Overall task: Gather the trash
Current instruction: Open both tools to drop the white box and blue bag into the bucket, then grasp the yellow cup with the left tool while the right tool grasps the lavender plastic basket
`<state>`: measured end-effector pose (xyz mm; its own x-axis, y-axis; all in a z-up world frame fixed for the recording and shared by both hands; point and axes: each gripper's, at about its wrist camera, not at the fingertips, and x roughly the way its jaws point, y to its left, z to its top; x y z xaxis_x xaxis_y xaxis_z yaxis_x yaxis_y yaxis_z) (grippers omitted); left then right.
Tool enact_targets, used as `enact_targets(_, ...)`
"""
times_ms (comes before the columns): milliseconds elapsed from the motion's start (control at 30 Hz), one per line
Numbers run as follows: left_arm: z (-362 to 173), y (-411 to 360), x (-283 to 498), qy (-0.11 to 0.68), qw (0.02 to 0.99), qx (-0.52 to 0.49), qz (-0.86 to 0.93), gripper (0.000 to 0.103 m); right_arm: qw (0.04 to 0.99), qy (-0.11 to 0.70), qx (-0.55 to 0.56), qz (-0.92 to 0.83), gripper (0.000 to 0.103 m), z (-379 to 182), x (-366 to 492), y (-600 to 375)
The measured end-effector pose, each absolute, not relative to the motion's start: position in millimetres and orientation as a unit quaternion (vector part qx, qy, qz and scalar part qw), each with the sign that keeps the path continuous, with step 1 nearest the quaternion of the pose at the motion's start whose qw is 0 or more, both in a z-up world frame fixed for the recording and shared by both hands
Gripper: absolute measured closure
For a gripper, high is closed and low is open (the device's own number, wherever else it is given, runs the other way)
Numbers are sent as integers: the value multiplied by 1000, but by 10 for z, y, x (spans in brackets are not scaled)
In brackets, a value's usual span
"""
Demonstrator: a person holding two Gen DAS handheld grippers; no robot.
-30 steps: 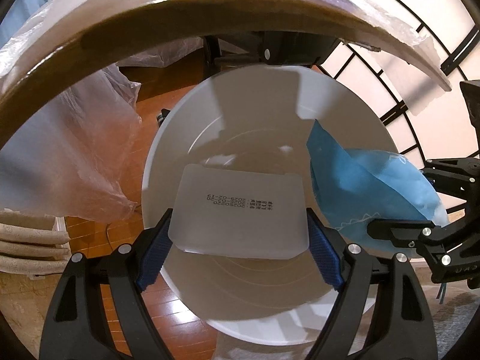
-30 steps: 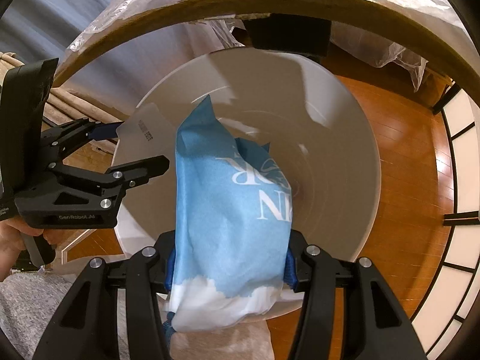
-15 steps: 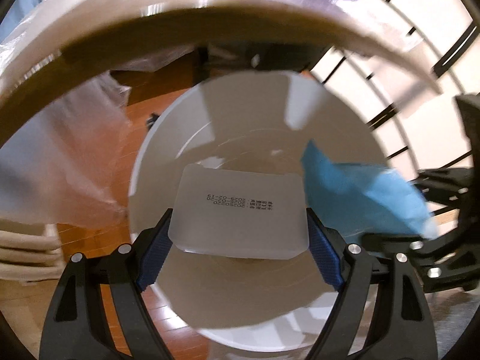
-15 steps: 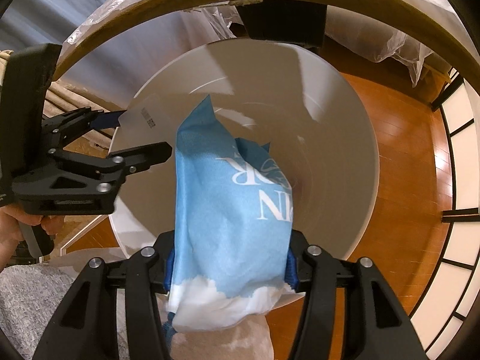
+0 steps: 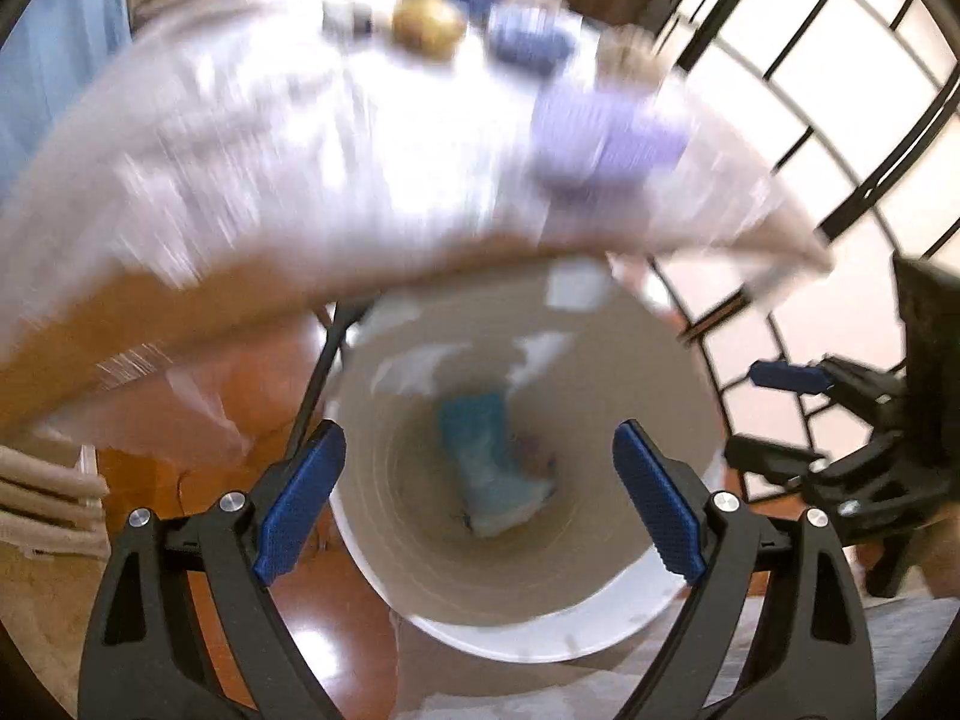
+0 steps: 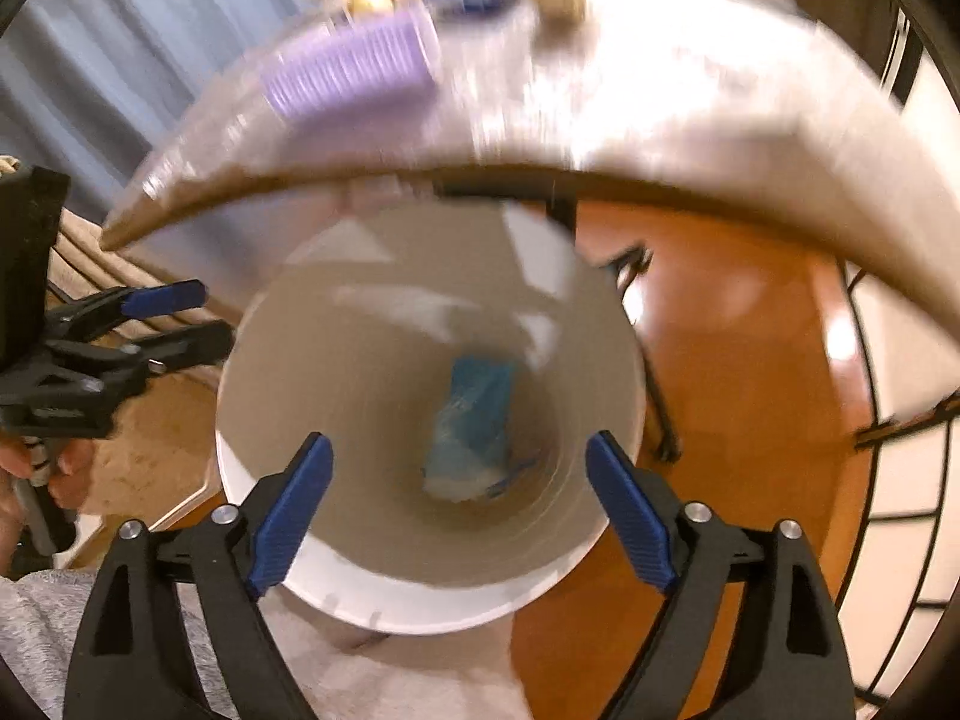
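A white bin (image 5: 654,606) stands on the floor below the table edge; it also shows in the right wrist view (image 6: 396,600). A blue wrapper (image 5: 489,468) lies at the bin's bottom, seen too in the right wrist view (image 6: 474,426). My left gripper (image 5: 480,504) is open and empty above the bin's near rim. My right gripper (image 6: 459,510) is open and empty above the bin as well. The translucent white packet is not clearly visible; both views are blurred.
A table (image 5: 300,180) covered in clear plastic overhangs the bin, with a purple ridged object (image 5: 606,138) near its edge and small items behind. Wooden floor (image 6: 738,360) lies right of the bin. A paper screen (image 5: 840,120) stands on the right.
Both grippers opened and rose. The blue wrapper dropped from my right gripper to the bin's bottom. The white packet left my left gripper. The tabletop has come into view.
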<state>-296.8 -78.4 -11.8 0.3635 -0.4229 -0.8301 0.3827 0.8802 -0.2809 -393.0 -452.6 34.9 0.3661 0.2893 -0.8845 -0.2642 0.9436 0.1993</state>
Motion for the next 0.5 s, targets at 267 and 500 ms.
enact_targets(267, 791, -619, -2769, 368, 899, -26, -234, 2, 868, 457, -7, 191, 8, 781, -3700, -4303)
enact_targets(500, 772, -760, -2094, 371, 899, 0, -233, 2, 877, 438, -21, 196, 8, 756, -3327, -3997)
